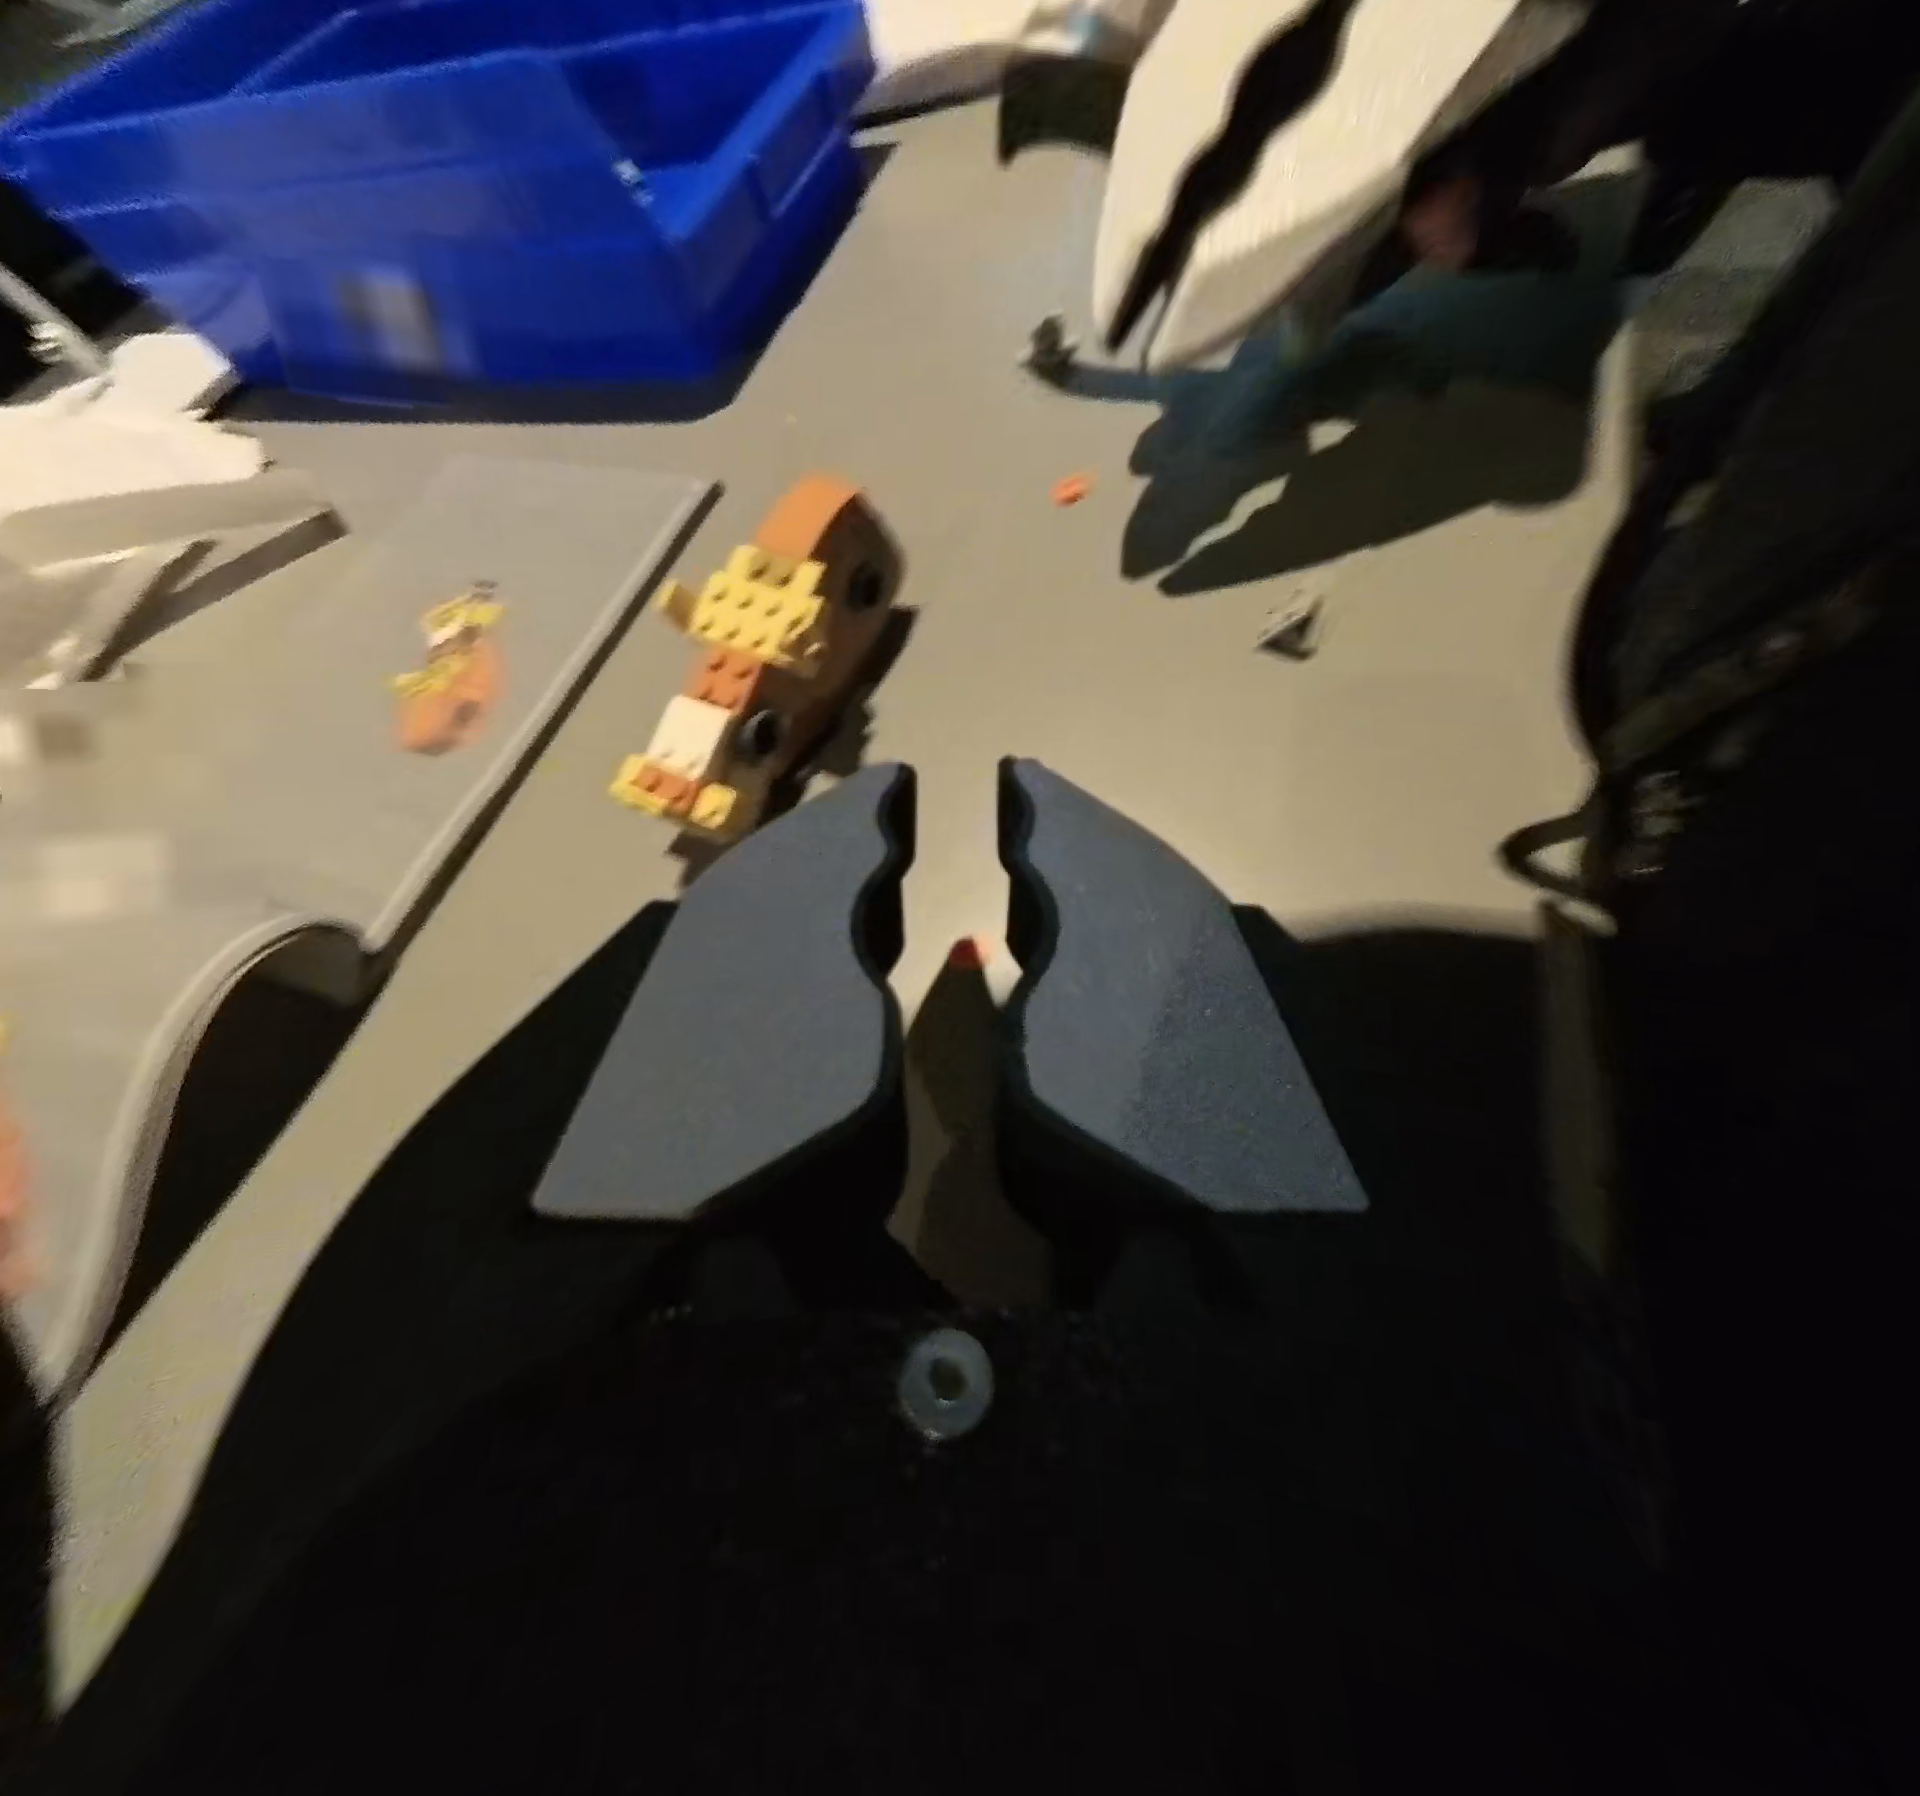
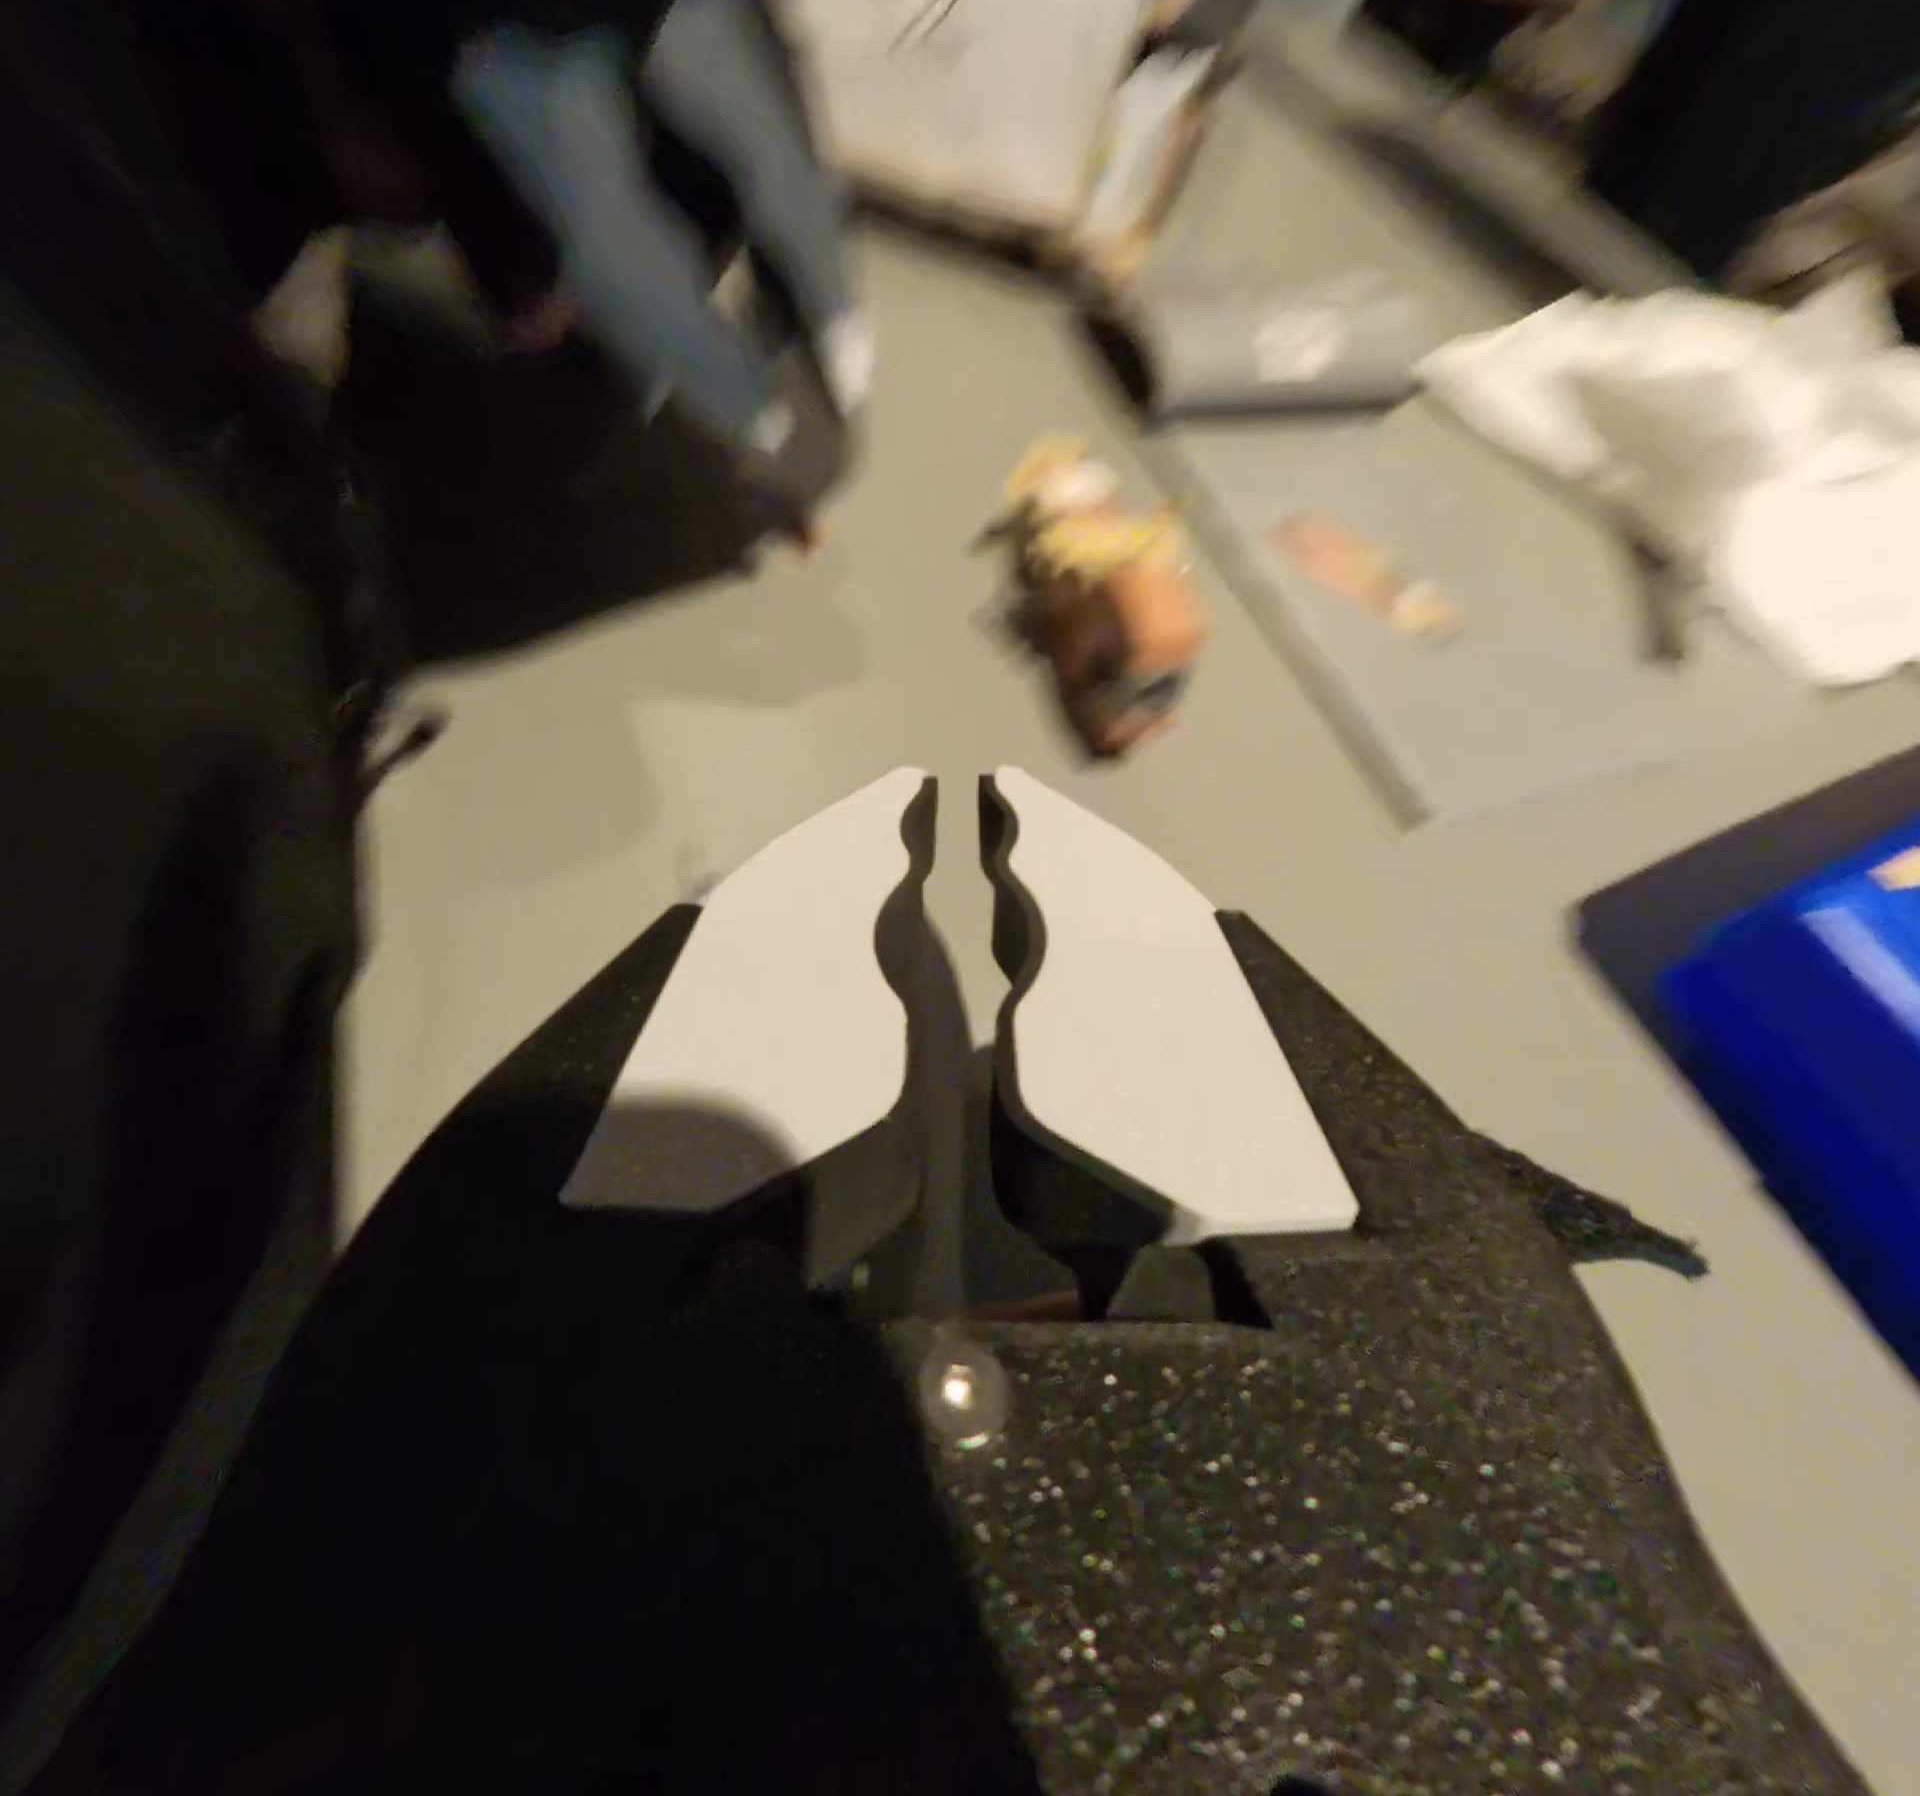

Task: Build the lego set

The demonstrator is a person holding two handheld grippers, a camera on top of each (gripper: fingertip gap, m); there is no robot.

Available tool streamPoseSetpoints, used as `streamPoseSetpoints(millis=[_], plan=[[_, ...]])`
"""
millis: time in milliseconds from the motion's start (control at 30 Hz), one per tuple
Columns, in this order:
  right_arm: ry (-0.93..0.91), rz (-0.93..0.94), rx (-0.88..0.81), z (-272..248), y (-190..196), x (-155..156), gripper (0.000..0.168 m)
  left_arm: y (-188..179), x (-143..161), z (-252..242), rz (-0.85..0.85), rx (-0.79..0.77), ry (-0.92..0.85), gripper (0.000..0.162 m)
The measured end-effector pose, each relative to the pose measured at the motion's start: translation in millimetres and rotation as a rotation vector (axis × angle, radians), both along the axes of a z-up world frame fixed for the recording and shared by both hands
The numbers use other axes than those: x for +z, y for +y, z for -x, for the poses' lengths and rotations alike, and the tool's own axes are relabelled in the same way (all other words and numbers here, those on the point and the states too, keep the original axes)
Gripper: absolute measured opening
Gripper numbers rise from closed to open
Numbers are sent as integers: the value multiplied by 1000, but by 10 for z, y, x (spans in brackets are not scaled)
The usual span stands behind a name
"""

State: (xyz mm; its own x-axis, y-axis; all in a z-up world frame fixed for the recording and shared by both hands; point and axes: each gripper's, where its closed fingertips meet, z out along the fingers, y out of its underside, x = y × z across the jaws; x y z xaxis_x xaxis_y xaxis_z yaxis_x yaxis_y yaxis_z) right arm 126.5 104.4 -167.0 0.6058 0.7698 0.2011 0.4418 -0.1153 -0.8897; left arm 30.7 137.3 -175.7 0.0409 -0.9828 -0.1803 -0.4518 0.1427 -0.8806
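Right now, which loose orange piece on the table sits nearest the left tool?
The tiny orange piece showing between the left tool fingers; the other orange piece lies farther off, beyond the lego model.

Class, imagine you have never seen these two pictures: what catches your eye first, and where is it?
The brown, yellow and white lego model lies on the grey table just ahead of the left gripper, whose dark fingers stand slightly apart. Behind it to the left sits a big blue bin. The right gripper, with pale fingers, holds nothing.
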Motion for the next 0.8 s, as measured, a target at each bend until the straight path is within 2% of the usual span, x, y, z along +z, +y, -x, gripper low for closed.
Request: streamPoseSetpoints(millis=[133,333,600,700,800], plan=[[-156,79,68,64,-298,-285,11,-231,63,-147,62,-67,-14,14],[-298,60,191,194,-388,-432,12,-391,-103,-234,85,-95,63,14],[-449,-35,294,241,-93,-471,12,-464,-173,-185,68,-58,110,13],[-453,-34,324,306,45,-474,13,-460,-180,-146,61,-35,114,13],[-487,-12,275,207,102,-487,15,-450,-184,-97,57,-7,117,13]])
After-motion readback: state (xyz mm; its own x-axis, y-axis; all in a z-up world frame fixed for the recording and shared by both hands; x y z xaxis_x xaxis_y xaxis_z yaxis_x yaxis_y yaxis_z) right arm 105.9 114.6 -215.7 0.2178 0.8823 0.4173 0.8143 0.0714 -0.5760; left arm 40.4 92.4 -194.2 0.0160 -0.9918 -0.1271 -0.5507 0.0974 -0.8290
